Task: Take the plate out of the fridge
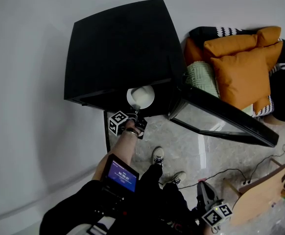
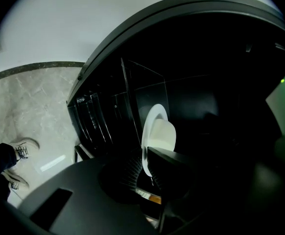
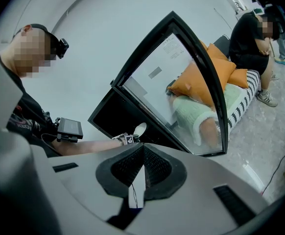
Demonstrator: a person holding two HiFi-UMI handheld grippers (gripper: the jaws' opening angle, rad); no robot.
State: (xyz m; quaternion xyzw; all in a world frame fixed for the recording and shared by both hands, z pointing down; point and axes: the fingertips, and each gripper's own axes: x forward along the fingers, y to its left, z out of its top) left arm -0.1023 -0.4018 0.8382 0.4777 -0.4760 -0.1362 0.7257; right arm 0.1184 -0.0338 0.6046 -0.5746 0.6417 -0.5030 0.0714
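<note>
From above in the head view, the black fridge (image 1: pixel 118 48) stands against the wall with its glass door (image 1: pixel 221 114) swung open to the right. A white plate (image 1: pixel 141 96) sits at the fridge's open front. My left gripper (image 1: pixel 138 110) is shut on its near rim. In the left gripper view the plate (image 2: pixel 161 131) stands almost edge-on before the dark shelves, its lower rim pinched between my jaws (image 2: pixel 148 168). My right gripper (image 1: pixel 216 213) hangs low at the right, away from the fridge. Its jaws (image 3: pixel 138 180) are shut with nothing in them.
A sofa with orange cushions (image 1: pixel 240 58) and a green cushion (image 1: pixel 201 77) stands behind the open door; a person (image 3: pixel 252 38) sits on it. Cables and a power strip (image 1: pixel 240 182) lie on the floor beside a wooden piece (image 1: pixel 260 195). My shoes (image 1: pixel 157 154) are near the fridge front.
</note>
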